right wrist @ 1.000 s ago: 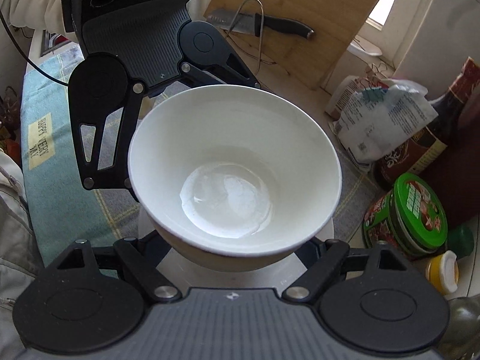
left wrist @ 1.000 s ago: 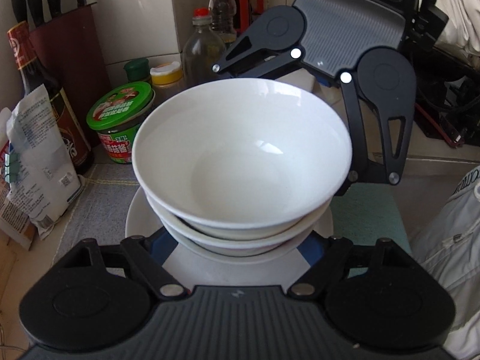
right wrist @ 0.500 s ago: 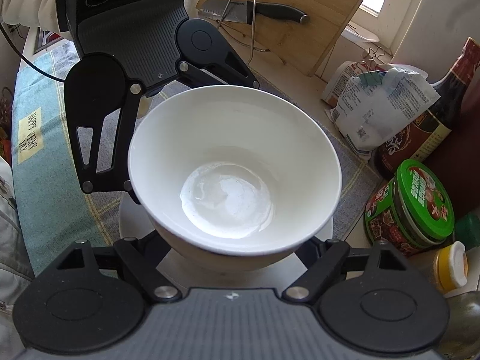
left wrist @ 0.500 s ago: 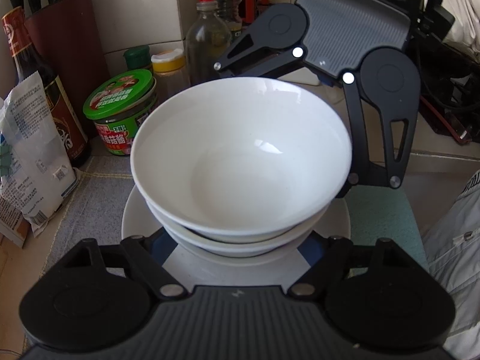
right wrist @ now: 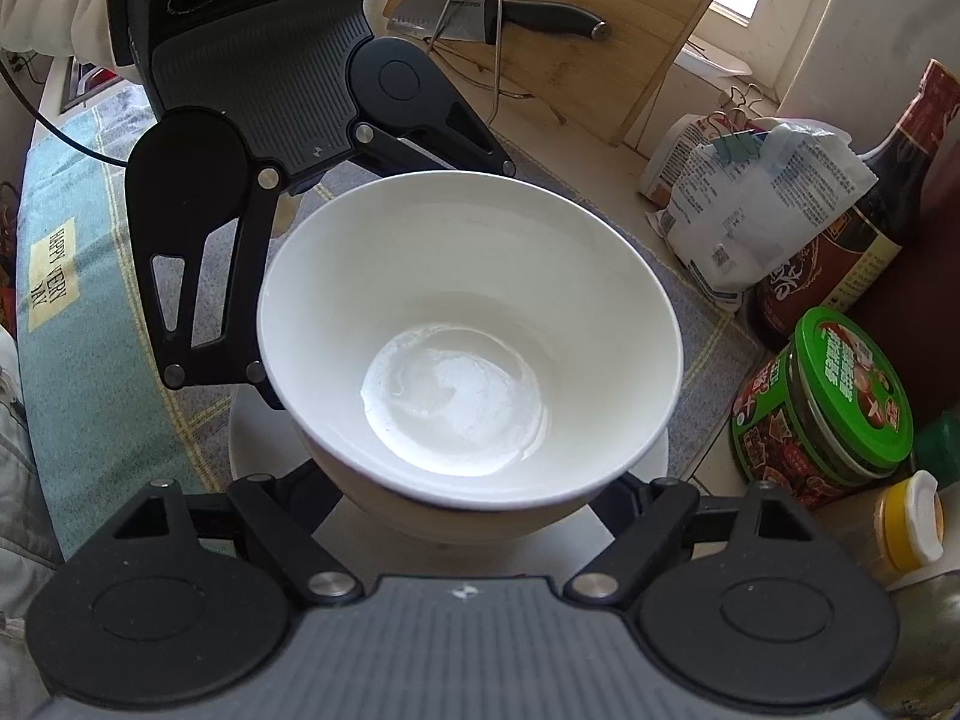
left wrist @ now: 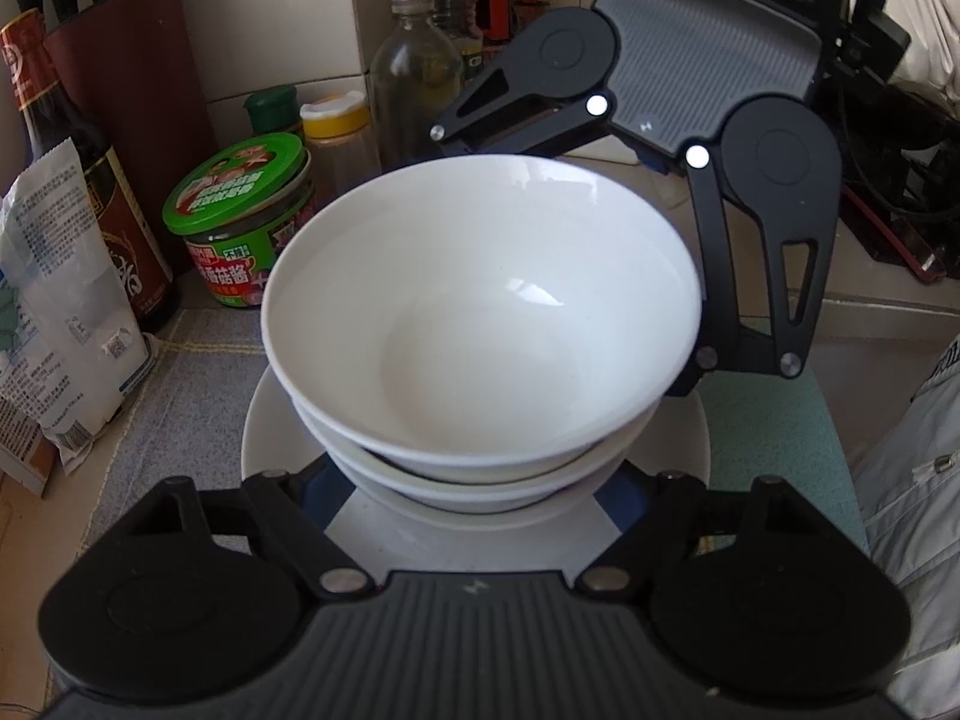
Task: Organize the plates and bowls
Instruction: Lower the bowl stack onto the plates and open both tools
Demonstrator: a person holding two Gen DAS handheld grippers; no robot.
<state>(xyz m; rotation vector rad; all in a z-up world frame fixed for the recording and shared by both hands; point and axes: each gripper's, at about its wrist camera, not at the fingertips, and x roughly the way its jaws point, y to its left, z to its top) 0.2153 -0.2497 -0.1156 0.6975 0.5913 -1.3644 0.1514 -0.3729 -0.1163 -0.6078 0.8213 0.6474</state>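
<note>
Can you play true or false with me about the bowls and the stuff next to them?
1. The top bowl is empty. True.
2. The bowls sit on a white plate. True.
3. The jar beside the bowls has a red lid. False: its lid is green.
4. A knife lies by the wooden cutting board. True.
5. There is only one bowl. False: the top bowl is nested in more bowls, and rims show under it in the left wrist view.
6. The right gripper is far away from the bowls. False: it is right at the stack, opposite the left gripper, with fingers reaching in beside the bowls.
</note>
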